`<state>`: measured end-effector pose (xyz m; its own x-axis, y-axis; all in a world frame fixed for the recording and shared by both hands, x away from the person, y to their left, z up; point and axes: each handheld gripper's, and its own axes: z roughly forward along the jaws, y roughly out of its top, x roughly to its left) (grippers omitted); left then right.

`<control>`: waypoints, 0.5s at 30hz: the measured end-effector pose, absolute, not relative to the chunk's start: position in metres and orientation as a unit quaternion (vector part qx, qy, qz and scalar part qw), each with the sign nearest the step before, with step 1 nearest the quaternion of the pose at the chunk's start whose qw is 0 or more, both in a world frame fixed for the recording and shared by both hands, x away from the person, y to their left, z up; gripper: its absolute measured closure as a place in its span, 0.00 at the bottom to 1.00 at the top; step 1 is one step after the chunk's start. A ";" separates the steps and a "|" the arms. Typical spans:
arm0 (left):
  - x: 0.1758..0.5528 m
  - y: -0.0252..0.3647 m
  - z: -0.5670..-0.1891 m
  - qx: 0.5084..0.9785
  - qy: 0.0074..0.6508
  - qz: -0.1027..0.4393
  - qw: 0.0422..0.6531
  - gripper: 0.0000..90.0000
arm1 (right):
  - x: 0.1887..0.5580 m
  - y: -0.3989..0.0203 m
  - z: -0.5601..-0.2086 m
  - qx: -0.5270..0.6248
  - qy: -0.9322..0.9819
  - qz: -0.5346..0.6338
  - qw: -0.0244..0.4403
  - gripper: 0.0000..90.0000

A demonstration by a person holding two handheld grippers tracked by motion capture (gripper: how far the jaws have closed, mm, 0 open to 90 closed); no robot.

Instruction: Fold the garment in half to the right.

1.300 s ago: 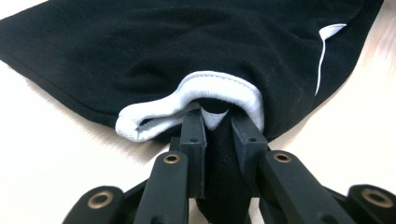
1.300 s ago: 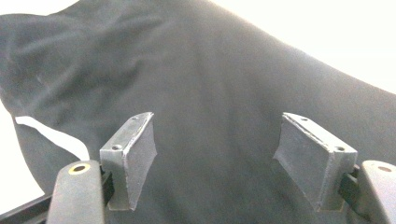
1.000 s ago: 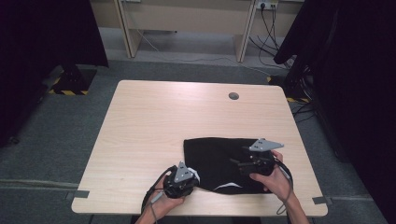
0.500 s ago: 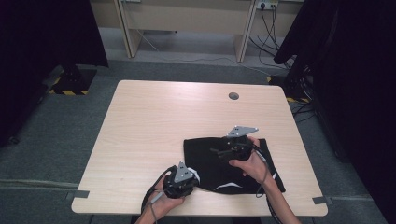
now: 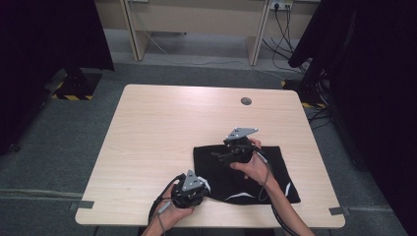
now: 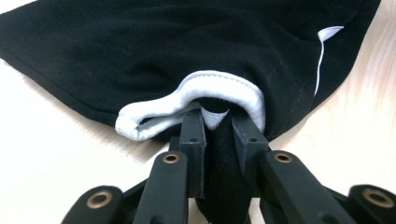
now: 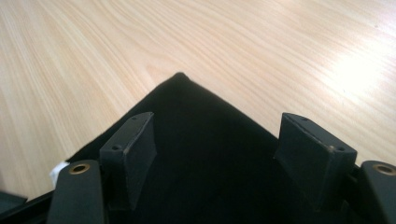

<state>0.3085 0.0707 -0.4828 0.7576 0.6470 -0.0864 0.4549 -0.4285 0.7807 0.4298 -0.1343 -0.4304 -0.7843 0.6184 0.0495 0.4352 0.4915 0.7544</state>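
- The black garment lies flat near the front right corner of the surface, with its near left corner at the front edge.
- The left tongs are clamped on the garment's white-trimmed hem, with cloth bunched between the jaws at the near left corner.
- The right tongs stand wide apart with nothing between them, hovering over the garment's far left corner, which points out onto bare wood.
- Judging from this, the next move is likely a pinch on that far corner.
- Risk: the cloth lies flat against the surface, so the pads may slide over it and close on nothing, or catch just one layer.
- Risk: coming in too deep could bunch the corner and spoil a clean fold line.
- Risk: the left grip holds a thin hem; a pull from the right could drag it free or skew the whole garment toward the front edge.
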 end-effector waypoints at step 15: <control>0.309 0.072 -0.483 0.837 0.330 0.108 0.423 0.85 | 0.449 -0.098 -0.438 0.295 0.869 0.382 0.107 0.36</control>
<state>0.3091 0.0721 -0.4828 0.7582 0.6446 -0.0978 0.4611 -0.4241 0.7794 0.4491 -0.0978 -0.4379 -0.8027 0.5951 0.0392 0.4312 0.5338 0.7274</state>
